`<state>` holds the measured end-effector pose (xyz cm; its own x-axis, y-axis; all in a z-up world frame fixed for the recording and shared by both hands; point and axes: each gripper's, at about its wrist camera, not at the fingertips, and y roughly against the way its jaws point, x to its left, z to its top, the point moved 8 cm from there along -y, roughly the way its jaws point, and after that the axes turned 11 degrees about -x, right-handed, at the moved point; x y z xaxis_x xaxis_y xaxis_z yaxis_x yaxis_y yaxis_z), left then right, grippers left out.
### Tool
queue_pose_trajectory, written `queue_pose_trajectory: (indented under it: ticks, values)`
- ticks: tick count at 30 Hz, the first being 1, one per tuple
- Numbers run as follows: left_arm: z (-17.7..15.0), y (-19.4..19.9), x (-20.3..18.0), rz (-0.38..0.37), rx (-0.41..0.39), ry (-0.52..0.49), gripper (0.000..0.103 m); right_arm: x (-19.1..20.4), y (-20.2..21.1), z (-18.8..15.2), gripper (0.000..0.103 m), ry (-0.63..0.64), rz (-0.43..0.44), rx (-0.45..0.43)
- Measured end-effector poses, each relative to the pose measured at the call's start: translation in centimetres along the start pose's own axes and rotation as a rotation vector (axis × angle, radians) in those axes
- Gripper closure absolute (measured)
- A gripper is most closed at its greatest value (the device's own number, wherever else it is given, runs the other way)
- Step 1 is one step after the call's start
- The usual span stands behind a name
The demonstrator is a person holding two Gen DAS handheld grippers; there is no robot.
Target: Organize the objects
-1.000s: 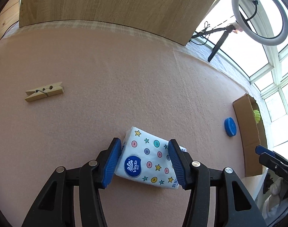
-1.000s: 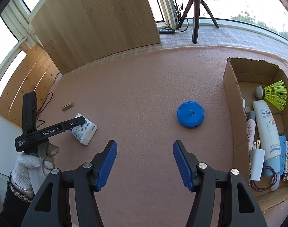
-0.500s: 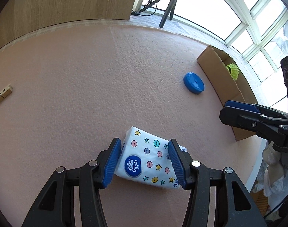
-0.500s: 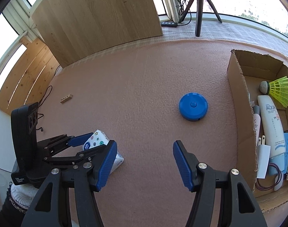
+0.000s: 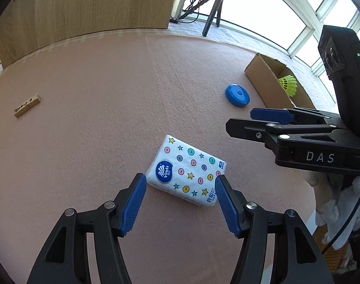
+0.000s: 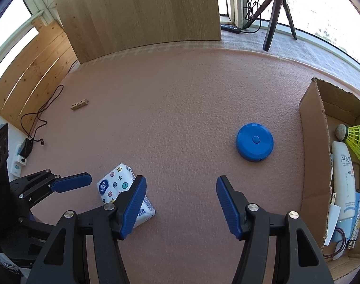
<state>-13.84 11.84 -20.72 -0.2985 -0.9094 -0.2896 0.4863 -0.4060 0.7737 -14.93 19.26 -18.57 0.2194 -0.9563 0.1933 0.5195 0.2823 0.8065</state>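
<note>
The left gripper (image 5: 180, 203), jaws just spread, has let go the tissue pack (image 5: 187, 169), now on the mat at the box's (image 5: 267, 85) 8 o'clock (right gripper (image 6: 181, 203) spread, empty), so boxing remains undone.

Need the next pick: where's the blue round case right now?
In the right wrist view the blue round case lies on the pink mat, right of centre, just left of the cardboard box, ahead of the right gripper.

Tissue pack (image 5: 187, 169): flat on mat (image 5: 109, 82), just ahead of the left gripper (image 5: 180, 201).
Round case (image 6: 255, 142): on mat, just left of cardboard box (image 6: 313, 142).
Shuttlecock (image 6: 359, 140): inside box.
Clothespin (image 5: 27, 105): far left, well apart.
</note>
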Motion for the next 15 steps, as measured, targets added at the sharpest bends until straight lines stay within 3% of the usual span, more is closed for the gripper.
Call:
queue_pose_trajectory:
  ticks: [4,11,15]
  values:
    - [-1.7,-0.3,-0.6,-0.066,0.033,0.066,0.039,1.5,-1.1,-0.6,0.045,0.053,0.036,0.042]
    - [-2.3,-0.8,-0.5,-0.076,0.029,0.071,0.039,2.9,-2.8,-1.7,0.047,0.062,0.106,0.116]
    - [-2.2,-0.8,0.0,-0.071,0.024,0.066,0.039,3.4,-3.1,-2.1,0.059,0.035,0.156,0.14]
